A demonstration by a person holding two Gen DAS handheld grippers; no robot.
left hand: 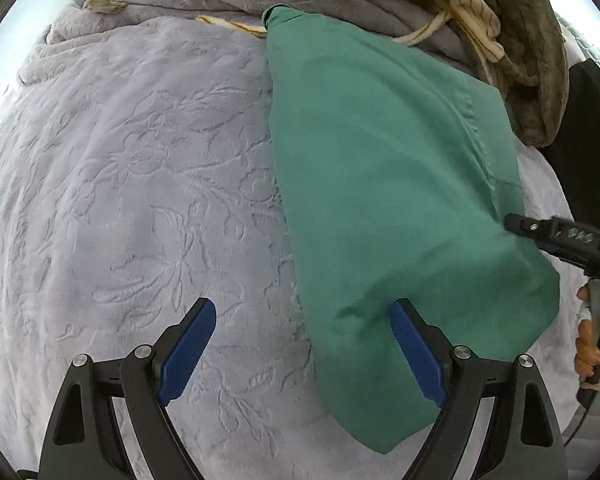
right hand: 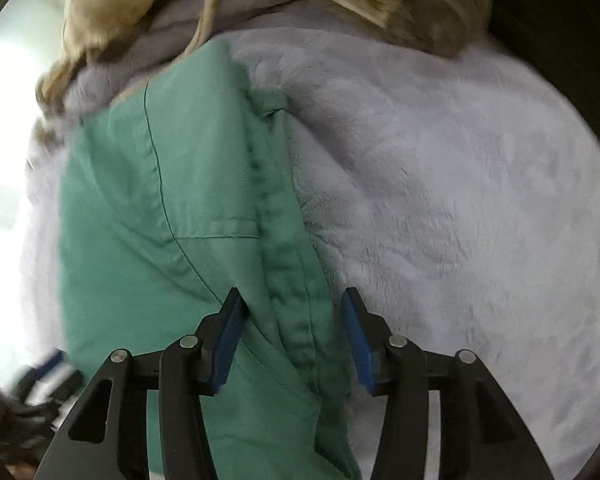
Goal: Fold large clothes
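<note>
- A heap of striped beige clothes (left hand: 472, 4) is lying at the far edge of the lilac blanket (left hand: 132, 168), beyond the green garment (left hand: 384, 184)
- Your left gripper (left hand: 302, 350) is gaping wide over the garment's edge, gripping nothing
- Your right gripper (right hand: 292, 342) is standing part open, its pads off the waistband between them

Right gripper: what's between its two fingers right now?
In the right wrist view, the right gripper stands open over the green garment; its thick seamed edge runs between the pads, neither pressing it.

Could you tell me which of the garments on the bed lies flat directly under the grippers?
The smooth green garment; the cream striped garment and olive fleece one lie bunched farther away.
</note>
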